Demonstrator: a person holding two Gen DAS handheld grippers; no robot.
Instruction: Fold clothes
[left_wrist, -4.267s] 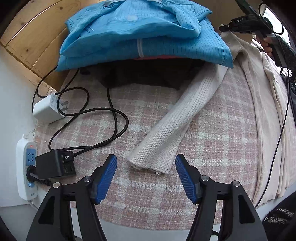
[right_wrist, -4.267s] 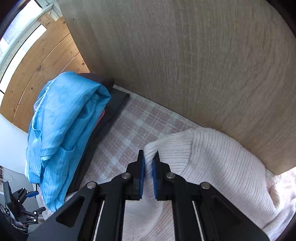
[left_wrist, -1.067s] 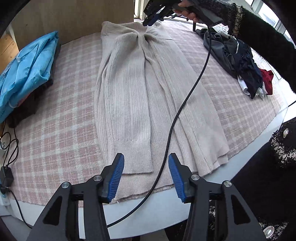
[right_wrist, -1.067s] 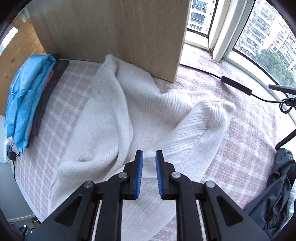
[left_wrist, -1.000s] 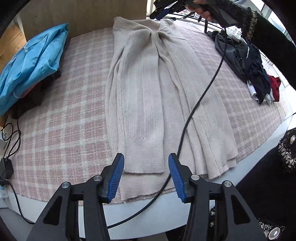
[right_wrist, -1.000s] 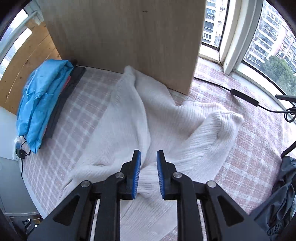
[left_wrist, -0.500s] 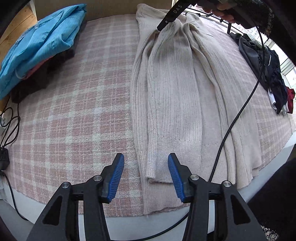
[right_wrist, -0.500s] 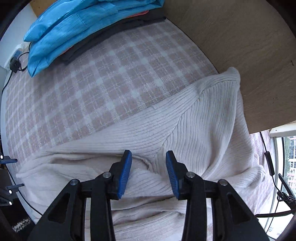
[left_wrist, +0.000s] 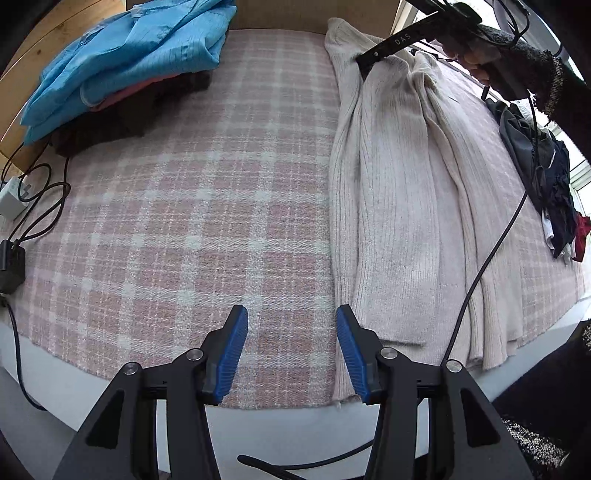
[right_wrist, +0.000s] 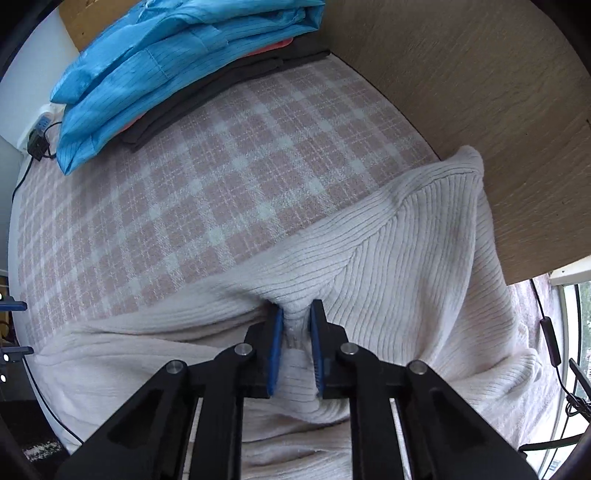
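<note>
Black hand-held gripper (left_wrist: 291, 350), blue ribbed pads (left_wrist: 231, 354), silver screws, dark speckled knit sleeve (left_wrist: 535, 70)

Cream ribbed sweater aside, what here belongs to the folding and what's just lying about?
Part of the job:
- cream ribbed knit sweater
- right gripper, closing on a pinch of it
- left gripper, open over the plaid cloth

Lying about:
- folded blue striped garments
- dark clothes heap
- white charger

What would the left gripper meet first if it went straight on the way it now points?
Probably the bare checked cloth. The left gripper is open over it, and the sweater's edge lies just beside its right finger.
</note>
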